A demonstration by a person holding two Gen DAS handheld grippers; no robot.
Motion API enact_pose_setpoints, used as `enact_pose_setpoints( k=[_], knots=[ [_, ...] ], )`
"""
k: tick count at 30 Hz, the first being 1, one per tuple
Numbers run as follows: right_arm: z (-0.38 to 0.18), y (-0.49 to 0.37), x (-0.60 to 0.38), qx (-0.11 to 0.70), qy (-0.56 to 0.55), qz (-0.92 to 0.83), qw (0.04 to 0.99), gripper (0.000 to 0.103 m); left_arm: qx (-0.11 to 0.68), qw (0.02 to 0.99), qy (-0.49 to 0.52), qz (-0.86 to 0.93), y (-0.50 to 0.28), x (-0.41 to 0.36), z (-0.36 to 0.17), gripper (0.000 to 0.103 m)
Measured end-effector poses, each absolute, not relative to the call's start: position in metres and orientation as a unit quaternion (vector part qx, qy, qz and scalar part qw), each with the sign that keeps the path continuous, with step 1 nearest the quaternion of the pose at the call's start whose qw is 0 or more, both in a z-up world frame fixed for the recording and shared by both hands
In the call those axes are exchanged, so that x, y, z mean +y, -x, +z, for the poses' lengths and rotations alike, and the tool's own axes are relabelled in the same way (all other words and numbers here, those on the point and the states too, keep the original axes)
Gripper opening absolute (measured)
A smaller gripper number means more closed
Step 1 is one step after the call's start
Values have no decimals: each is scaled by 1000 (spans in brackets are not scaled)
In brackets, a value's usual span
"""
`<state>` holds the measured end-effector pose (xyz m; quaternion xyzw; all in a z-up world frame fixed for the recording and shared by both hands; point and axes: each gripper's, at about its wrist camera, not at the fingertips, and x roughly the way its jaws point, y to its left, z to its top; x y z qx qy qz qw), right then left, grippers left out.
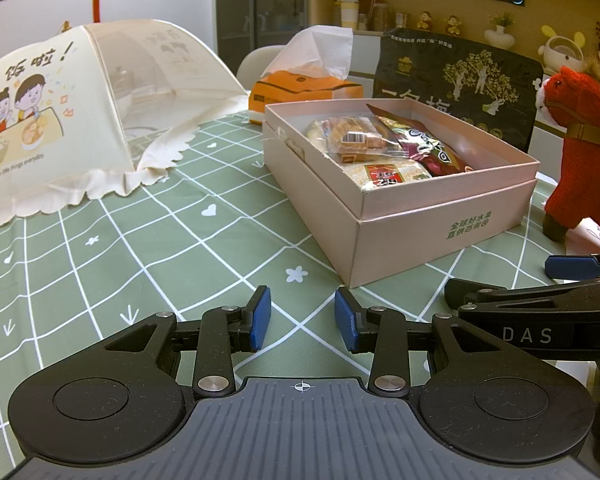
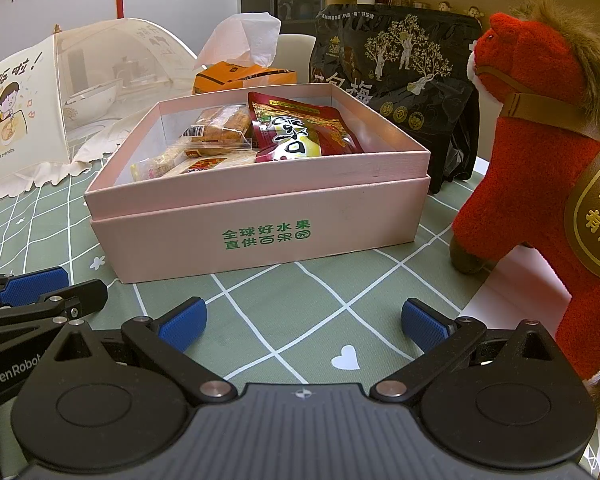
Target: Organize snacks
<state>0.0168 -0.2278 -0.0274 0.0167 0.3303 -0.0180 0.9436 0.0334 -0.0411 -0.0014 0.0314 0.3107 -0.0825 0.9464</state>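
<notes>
A pink box (image 1: 440,236) (image 2: 260,216) with green lettering stands open on the green checked tablecloth. Inside lie several snack packs: a red bag (image 2: 300,130) (image 1: 424,140), a clear pack of biscuits (image 2: 216,128) (image 1: 360,136) and a pale rice-cracker pack (image 1: 388,174) (image 2: 198,164). My left gripper (image 1: 302,320) is open and empty, low over the cloth in front of the box's left corner. My right gripper (image 2: 304,320) is wide open and empty in front of the box. Each gripper shows at the edge of the other's view.
A red plush horse (image 2: 540,160) (image 1: 580,140) stands right of the box. A large black bag (image 2: 400,64) (image 1: 460,76) and an orange tissue box (image 2: 244,74) (image 1: 304,88) stand behind it. A cream mesh food cover (image 1: 80,112) (image 2: 80,88) sits at the left.
</notes>
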Motion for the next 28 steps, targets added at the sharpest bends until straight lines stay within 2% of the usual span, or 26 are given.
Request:
enact_pose_setpoints(
  k=[28],
  knots=[
    [-28,-17,-228,330,-17,-18,944,103,310,947,-26,-85,-33,-40,-1,41]
  ],
)
